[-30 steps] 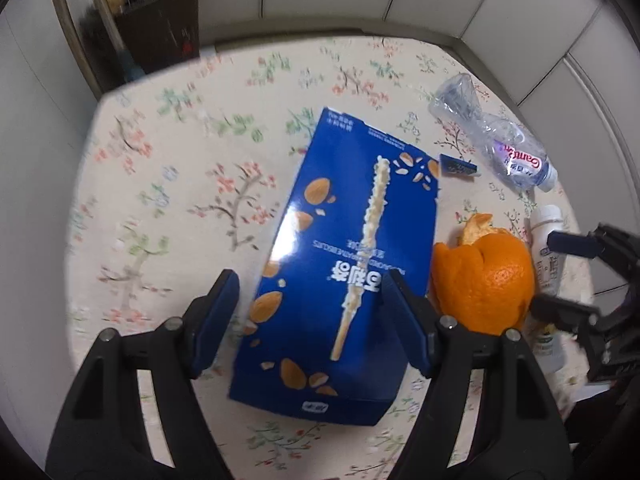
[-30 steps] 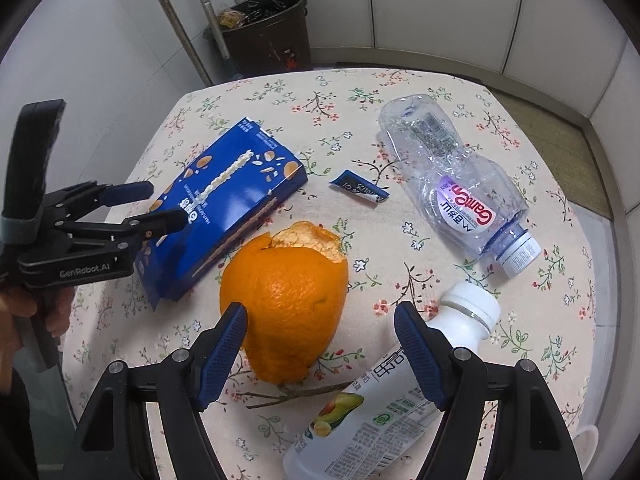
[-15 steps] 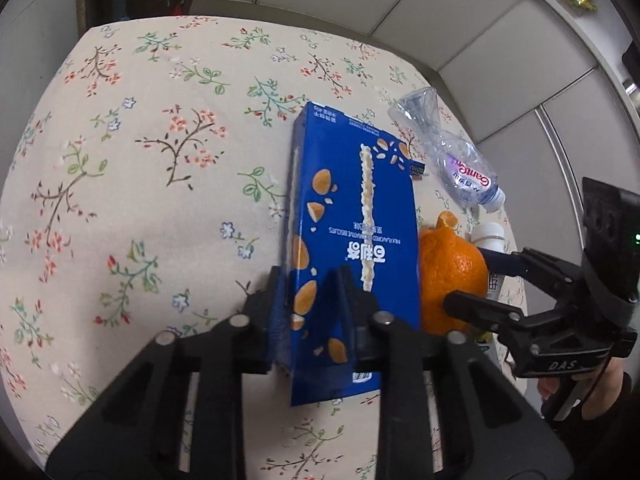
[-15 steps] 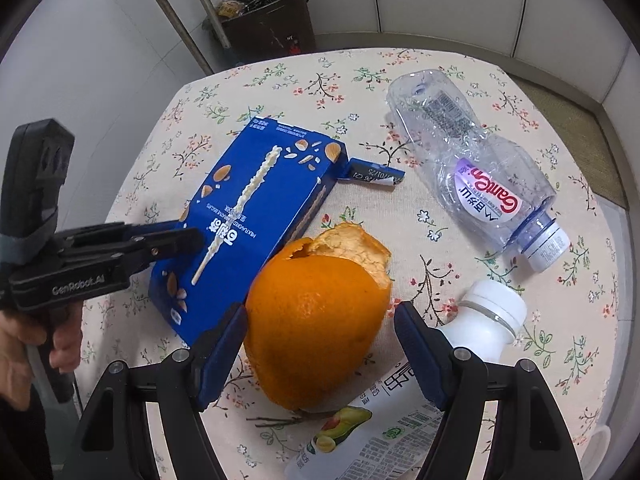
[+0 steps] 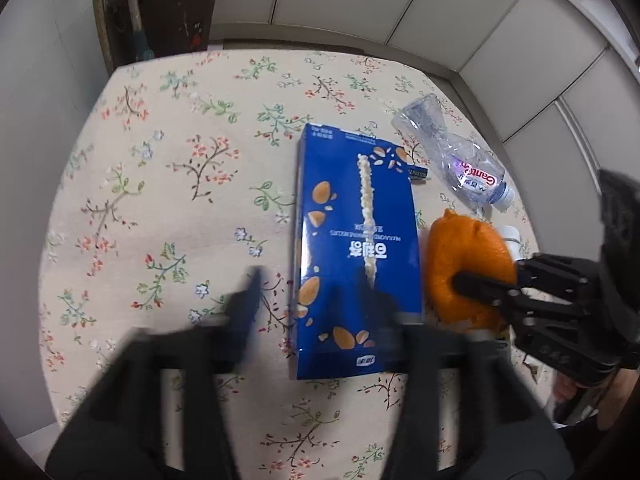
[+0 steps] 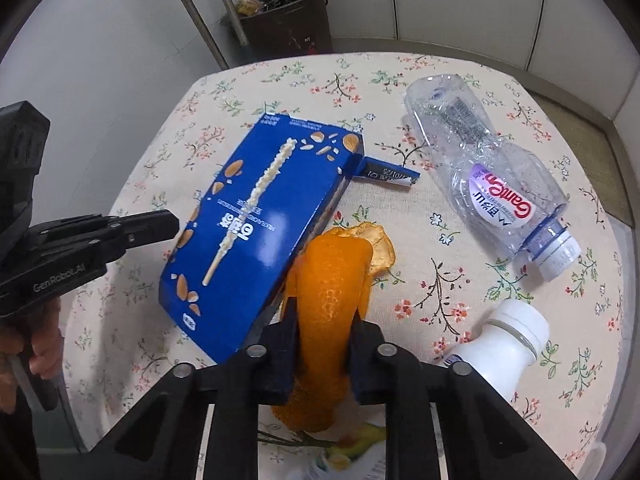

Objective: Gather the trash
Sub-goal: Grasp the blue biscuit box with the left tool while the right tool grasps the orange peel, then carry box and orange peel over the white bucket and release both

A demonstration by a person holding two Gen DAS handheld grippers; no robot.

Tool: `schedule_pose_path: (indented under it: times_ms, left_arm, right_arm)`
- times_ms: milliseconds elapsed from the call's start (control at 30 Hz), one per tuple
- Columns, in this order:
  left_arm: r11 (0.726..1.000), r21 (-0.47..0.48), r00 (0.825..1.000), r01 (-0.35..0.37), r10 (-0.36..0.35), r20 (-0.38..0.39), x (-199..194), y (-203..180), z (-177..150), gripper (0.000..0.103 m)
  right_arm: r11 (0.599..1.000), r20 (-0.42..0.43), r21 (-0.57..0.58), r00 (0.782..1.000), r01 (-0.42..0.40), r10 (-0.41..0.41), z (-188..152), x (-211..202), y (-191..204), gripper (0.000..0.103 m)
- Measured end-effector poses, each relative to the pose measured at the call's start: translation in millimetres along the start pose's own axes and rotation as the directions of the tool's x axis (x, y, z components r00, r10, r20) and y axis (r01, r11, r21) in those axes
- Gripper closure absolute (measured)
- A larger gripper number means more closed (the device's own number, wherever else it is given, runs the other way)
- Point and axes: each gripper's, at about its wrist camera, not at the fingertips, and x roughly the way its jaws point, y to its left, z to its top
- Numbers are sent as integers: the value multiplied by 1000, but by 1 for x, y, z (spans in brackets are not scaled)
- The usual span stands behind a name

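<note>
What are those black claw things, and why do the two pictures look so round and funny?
They are tongs that a person holds, one in each hand, for picking up trash. Each has a little wide-eyed camera on it, so the pictures bulge. One picture looks along the left tongs, whose jaws are opening around the blue snack box without squeezing it. The other looks along the right tongs, whose jaws are closing and pinching the orange peel. On the flowery tablecloth also lie a squashed clear bottle, a white bottle and a small blue wrapper scrap. Behind the table stands a dark trash bin.
</note>
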Motion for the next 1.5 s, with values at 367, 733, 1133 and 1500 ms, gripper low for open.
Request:
schedule_pose_path:
  times_ms: [367, 733, 1133, 1500]
  left_arm:
    - [969, 125, 971, -214, 225, -78, 34, -71, 12, 15]
    - [939, 59, 929, -339, 344, -139, 70, -61, 2, 8]
    - [955, 34, 955, -295, 296, -22, 18, -58, -14, 12]
    - [940, 196, 956, -278, 251, 152, -72, -170, -44, 12]
  right_arm:
    - [999, 171, -24, 985, 33, -29, 6, -109, -28, 86]
    - [1000, 179, 6, 983, 30, -31, -20, -127, -60, 87]
    - [999, 180, 38, 983, 38, -44, -45, -143, -77, 87]
    - [996, 241, 60, 967, 73, -85, -91, -220, -86, 87]
